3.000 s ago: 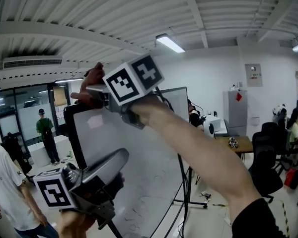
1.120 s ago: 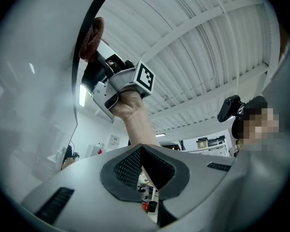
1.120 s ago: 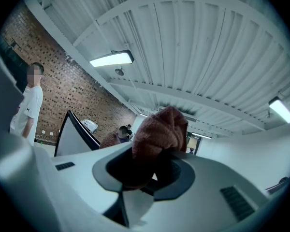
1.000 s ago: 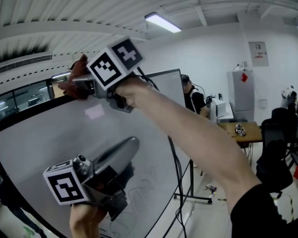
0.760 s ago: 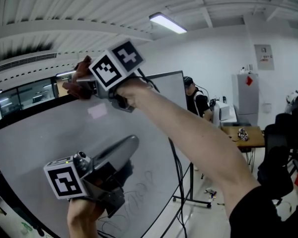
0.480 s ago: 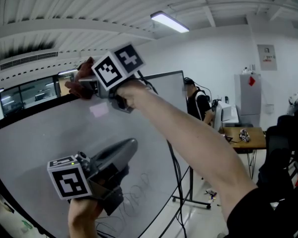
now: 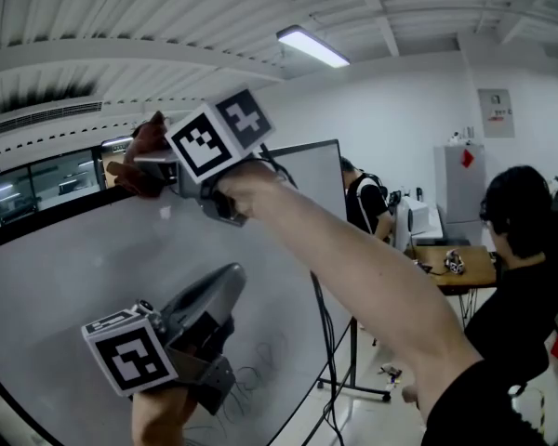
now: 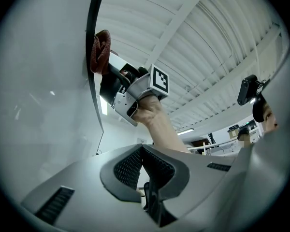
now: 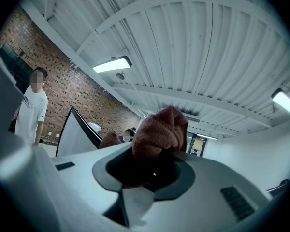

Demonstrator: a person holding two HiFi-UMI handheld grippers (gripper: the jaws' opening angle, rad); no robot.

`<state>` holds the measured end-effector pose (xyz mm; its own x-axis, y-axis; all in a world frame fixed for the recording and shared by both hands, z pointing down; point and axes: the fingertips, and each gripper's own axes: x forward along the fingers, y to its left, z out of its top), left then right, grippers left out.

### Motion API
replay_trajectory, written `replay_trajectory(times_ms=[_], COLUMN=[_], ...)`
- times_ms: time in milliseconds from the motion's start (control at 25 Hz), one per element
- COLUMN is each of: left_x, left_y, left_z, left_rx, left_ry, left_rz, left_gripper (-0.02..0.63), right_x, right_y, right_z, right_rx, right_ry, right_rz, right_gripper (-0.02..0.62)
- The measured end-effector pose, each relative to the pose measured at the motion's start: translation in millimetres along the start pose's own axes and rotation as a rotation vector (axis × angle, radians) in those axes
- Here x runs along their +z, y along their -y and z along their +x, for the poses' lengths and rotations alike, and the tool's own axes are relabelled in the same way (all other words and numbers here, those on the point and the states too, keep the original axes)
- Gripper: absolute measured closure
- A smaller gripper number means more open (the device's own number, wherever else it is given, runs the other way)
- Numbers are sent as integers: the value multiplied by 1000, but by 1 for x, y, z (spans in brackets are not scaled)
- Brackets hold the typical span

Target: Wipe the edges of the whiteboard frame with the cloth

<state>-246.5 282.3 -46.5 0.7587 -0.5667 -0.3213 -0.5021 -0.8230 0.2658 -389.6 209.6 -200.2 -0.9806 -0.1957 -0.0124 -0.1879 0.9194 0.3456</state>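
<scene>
The whiteboard fills the left of the head view, its black frame running along the top. My right gripper is raised to that top edge and shut on a reddish-brown cloth, which presses on the frame. In the left gripper view the cloth sits on the frame. The right gripper view shows the cloth bunched between the jaws of the right gripper. My left gripper is lower, close to the board's face, shut with nothing in it; its pads meet.
A person in black stands close at the right. Another person is behind the board's right end, near a wooden desk. The board's wheeled stand and cables are below. A second whiteboard and a person in white lie beyond.
The right gripper with the cloth stayed on the top frame edge, shifting slightly left. The left gripper dropped a little. A person in black has come into view at the right.
</scene>
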Motion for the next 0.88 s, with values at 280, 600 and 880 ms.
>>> replay_trajectory(times_ms=[280, 600, 880], left_x=[-4, 4, -4], left_y=[-17, -34, -61], left_z=[32, 67, 77], left_rx=[-81, -209, -243], left_ry=[25, 37, 9], left_rz=[-11, 2, -1], left_gripper=[618, 618, 618], right_x=[-8, -16, -30], right_y=[24, 63, 92], right_z=[-13, -19, -19], right_rx=[-15, -66, -90], right_ry=[-15, -13, -17], right_rz=[-38, -62, -7], right_gripper=[482, 482, 482])
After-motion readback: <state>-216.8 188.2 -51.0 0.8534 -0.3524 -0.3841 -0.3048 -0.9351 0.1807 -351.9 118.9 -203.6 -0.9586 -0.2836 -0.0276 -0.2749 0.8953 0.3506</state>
